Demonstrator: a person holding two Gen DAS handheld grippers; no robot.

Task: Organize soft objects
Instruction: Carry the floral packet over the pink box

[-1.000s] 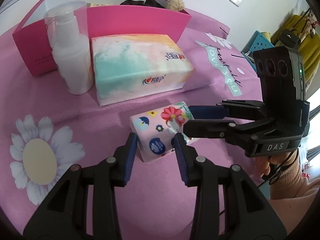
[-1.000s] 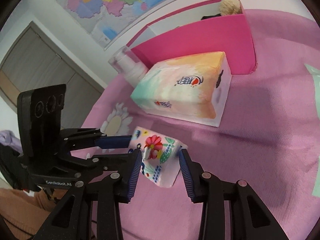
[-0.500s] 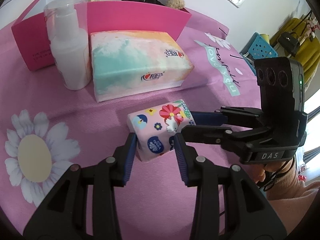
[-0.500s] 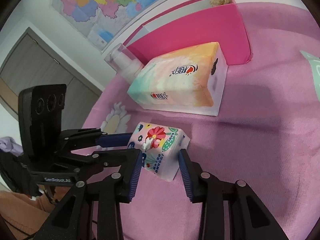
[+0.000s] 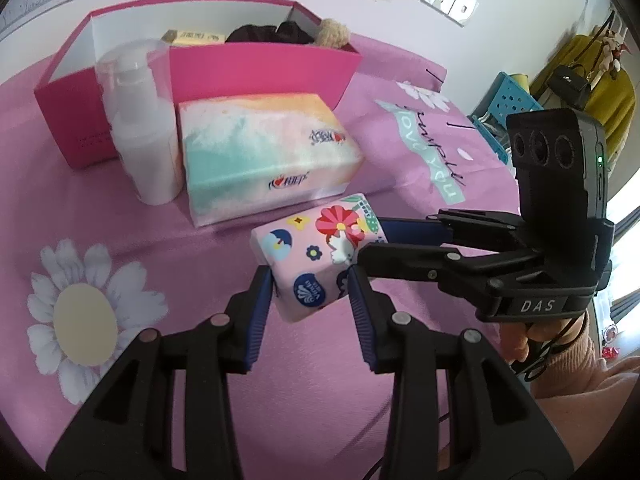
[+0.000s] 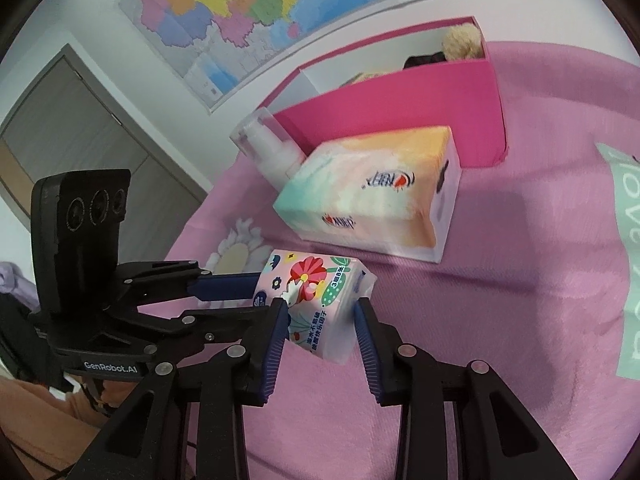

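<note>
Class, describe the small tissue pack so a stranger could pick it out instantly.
Find the pink box; before it lies a big pastel tissue box. The small tissue pack sits nearer still, between both grippers, smaller and covered in cartoon flowers.

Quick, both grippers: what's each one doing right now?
Left gripper: shut on the floral tissue pack.
Right gripper: shut on the same pack, from the other side.

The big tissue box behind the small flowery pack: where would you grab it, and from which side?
Probably across the tissue box by its two long sides, coming from above: the bottle crowds one short end, and the pink bin stands close behind.
</note>
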